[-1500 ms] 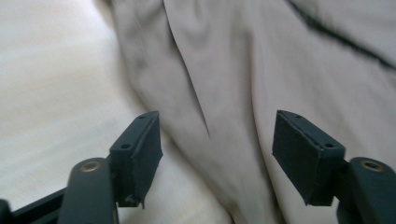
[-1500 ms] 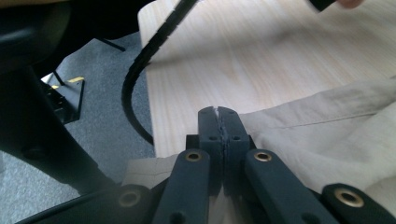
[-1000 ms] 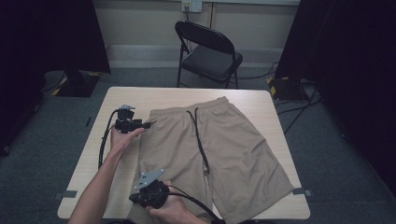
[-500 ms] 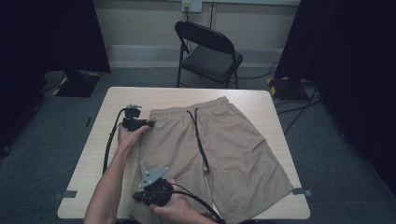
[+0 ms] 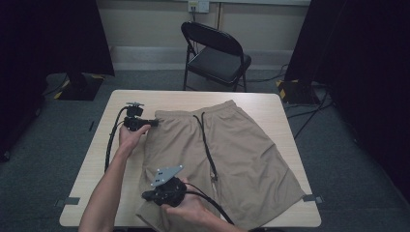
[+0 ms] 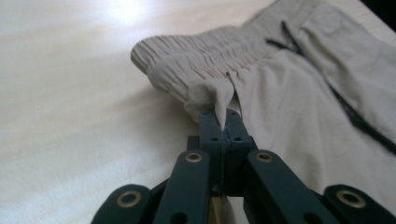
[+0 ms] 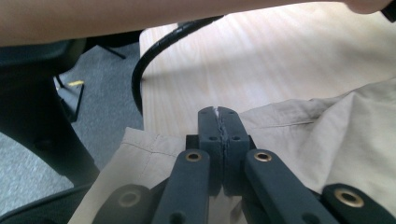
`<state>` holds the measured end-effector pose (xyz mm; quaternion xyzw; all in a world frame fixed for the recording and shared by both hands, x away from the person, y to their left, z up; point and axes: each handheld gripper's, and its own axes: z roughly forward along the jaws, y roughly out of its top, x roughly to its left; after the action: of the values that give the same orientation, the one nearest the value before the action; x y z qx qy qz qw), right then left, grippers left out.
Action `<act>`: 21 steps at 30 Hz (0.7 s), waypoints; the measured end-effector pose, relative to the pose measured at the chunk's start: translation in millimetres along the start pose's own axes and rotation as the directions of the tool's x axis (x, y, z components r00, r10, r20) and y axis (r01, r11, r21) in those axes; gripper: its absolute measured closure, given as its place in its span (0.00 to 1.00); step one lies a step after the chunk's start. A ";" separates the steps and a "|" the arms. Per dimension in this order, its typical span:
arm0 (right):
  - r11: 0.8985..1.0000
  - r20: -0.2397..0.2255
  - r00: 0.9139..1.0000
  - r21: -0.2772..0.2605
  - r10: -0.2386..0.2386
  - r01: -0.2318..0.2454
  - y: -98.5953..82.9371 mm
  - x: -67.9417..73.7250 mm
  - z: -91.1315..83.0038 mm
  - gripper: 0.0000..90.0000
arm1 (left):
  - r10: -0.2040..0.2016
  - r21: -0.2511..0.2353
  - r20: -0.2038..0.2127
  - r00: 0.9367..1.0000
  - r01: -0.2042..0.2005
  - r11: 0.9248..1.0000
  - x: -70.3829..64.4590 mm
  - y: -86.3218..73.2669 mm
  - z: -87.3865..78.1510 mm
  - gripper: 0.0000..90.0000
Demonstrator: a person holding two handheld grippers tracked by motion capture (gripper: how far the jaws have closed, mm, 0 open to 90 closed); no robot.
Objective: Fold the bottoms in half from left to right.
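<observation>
Working left to right across the high view, we count one table (image 5: 96,159), one pair of tan shorts (image 5: 241,154) spread flat on it, two grippers and, beyond the far edge, one black folding chair (image 5: 215,53).

Our left gripper (image 5: 153,123) sits at the shorts' waistband corner, on the left side of the table, with its cable looping back along the forearm. In the left gripper view its two jaws stand pressed together, and a small peak of tan fabric (image 6: 212,95) is pinched between them, just below the gathered elastic waistband (image 6: 196,53). So the left gripper (image 6: 222,122) is clamped on the shorts.

Our right gripper (image 5: 146,195) lies nearer us, at the hem of the left-hand leg, close to the table's near edge. One grey three-cornered plate rides on top of it. In the right gripper view the two jaws are closed tight, with a thin sliver of cloth showing at the tips and the hem (image 7: 154,140) spreading out under them, so the right gripper (image 7: 219,117) too grips the shorts.

One black drawstring (image 5: 207,145) runs from the waistband down the middle of the shorts. Both legs lie flat, the right-hand one reaching toward the table's right near corner.
</observation>
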<state>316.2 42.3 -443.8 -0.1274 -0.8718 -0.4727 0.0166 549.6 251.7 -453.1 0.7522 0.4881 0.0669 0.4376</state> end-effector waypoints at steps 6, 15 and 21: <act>0.998 0.004 1.000 -0.068 0.008 -0.008 12.2 -1.0 -15.4 1.00 | 0.020 -0.041 0.026 0.999 -0.019 0.999 -12.5 17.1 -16.6 1.00; 0.990 0.000 1.000 -0.142 -0.008 0.008 29.4 3.4 -31.0 1.00 | 0.032 -0.101 0.028 0.999 -0.029 0.994 -24.4 35.5 -51.1 1.00; 0.983 -0.011 1.000 -0.185 -0.017 0.015 43.2 6.6 -37.1 1.00 | 0.048 -0.122 0.020 0.999 -0.046 0.992 -26.8 44.8 -72.2 1.00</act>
<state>316.7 35.5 -386.9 -0.1183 -0.8250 -0.5526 0.0064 528.0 267.0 -368.0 0.7363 0.4603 0.0981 0.4863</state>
